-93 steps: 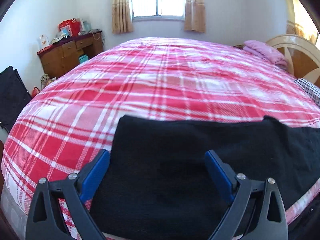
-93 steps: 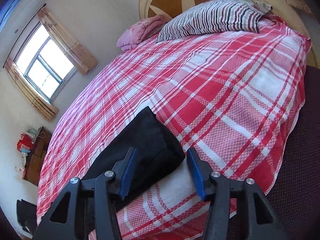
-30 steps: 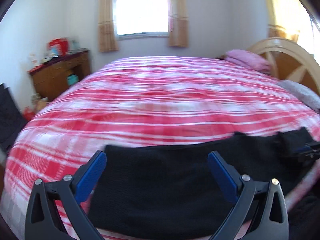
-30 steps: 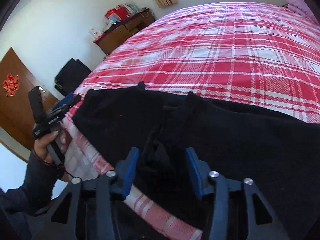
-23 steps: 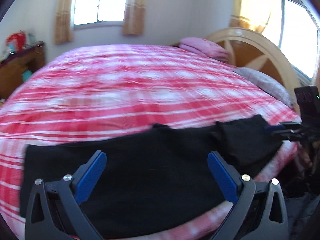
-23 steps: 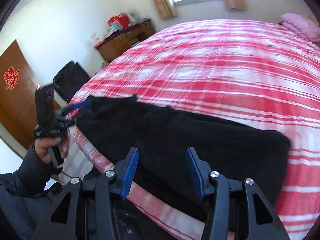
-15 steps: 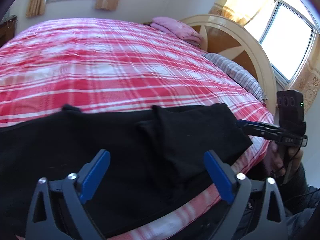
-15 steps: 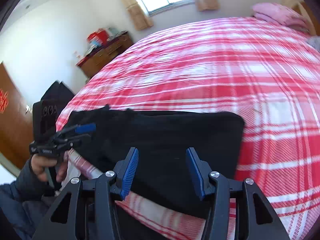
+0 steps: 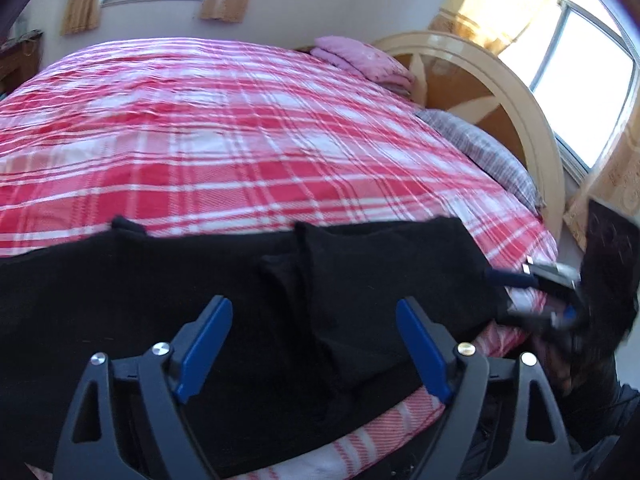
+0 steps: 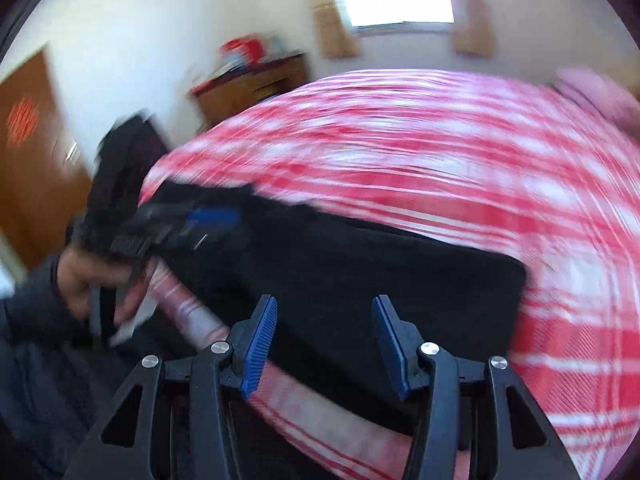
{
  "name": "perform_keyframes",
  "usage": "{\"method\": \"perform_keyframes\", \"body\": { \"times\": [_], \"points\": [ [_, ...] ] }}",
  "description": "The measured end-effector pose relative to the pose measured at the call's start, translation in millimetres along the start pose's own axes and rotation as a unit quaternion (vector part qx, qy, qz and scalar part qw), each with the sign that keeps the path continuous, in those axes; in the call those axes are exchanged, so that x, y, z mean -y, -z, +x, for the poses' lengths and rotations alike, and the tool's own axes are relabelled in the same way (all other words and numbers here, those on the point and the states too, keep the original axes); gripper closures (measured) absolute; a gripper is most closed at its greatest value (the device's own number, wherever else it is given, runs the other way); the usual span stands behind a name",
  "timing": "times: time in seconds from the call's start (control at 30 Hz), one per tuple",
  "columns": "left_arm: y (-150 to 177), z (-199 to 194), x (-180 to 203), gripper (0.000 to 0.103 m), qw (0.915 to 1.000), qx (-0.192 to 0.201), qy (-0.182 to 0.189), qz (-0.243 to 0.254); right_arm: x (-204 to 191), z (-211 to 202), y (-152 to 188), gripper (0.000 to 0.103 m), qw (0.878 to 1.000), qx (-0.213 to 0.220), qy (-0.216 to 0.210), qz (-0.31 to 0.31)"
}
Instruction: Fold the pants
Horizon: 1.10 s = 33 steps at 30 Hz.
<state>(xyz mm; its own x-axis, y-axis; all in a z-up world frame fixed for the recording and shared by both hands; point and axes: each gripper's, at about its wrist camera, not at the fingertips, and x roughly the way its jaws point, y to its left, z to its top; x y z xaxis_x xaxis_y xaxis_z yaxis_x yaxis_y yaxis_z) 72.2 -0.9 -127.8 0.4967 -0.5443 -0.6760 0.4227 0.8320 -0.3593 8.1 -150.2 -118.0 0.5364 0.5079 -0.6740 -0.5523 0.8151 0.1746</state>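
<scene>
Across the plaid bed point(image 9: 256, 152), black pants point(image 9: 200, 300) lay folded once lengthwise, cross-folds apparently remaining; left gripper point(image 9: 312, 344), narrowing but spread, and right gripper point(image 10: 324, 340), half-spread, gripped nothing.

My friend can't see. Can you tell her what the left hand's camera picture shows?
Black pants lie across the near edge of a bed with a red and white plaid cover. The left gripper hangs over them, fingers apart, holding nothing. The right gripper reaches in, blurry.

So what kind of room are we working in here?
A bedroom, most likely: a large bed with a red plaid cover, an arched wooden headboard with pillows, and curtained windows.
</scene>
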Motion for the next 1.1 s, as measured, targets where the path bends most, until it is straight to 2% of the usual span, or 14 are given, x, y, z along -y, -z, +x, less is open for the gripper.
{"method": "perform_keyframes", "body": {
  "times": [0.13,0.27,0.3,0.33,0.43,0.6,0.67,0.83,0.97,1.07,1.1],
  "points": [
    [-6,-18,-25,0.016,0.9988,0.031,-0.018,-0.032,-48,35,-5,0.051,0.995,-0.031,0.006,-0.095],
    [-5,-15,-36,0.016,0.9981,0.026,-0.015,-0.054,-67,72,-10,0.052,0.990,-0.051,0.016,-0.127],
    [-4,-13,-36,0.016,0.9982,0.022,-0.012,-0.054,-68,81,-9,0.067,0.989,-0.059,0.024,-0.134],
    [-3,-11,-34,0.016,0.9984,0.020,-0.010,-0.052,-67,87,-9,0.090,0.989,-0.067,0.024,-0.133],
    [-3,-11,-31,0.016,0.9988,0.019,-0.006,-0.046,-64,81,-7,0.099,0.991,-0.064,0.011,-0.121],
    [-2,-10,-27,0.016,0.9989,0.016,0.005,-0.043,-69,53,-10,0.099,0.992,-0.023,-0.007,-0.123],
    [-1,-7,-22,0.016,0.9991,0.011,0.011,-0.039,-75,58,-6,0.099,0.990,-0.033,-0.008,-0.136],
    [6,12,-8,0.016,0.9993,-0.017,0.025,-0.020,-78,87,11,0.099,0.985,-0.086,-0.008,-0.149],
    [11,29,-5,0.016,0.9980,-0.043,0.040,-0.023,-72,78,7,0.098,0.986,-0.089,-0.024,-0.136],
    [11,37,2,0.016,0.9978,-0.047,0.045,-0.014,-63,55,4,0.087,0.989,-0.071,-0.021,-0.130],
    [10,38,4,0.017,0.9979,-0.046,0.043,-0.009,-58,45,5,0.079,0.990,-0.060,-0.022,-0.128]
  ]
}}
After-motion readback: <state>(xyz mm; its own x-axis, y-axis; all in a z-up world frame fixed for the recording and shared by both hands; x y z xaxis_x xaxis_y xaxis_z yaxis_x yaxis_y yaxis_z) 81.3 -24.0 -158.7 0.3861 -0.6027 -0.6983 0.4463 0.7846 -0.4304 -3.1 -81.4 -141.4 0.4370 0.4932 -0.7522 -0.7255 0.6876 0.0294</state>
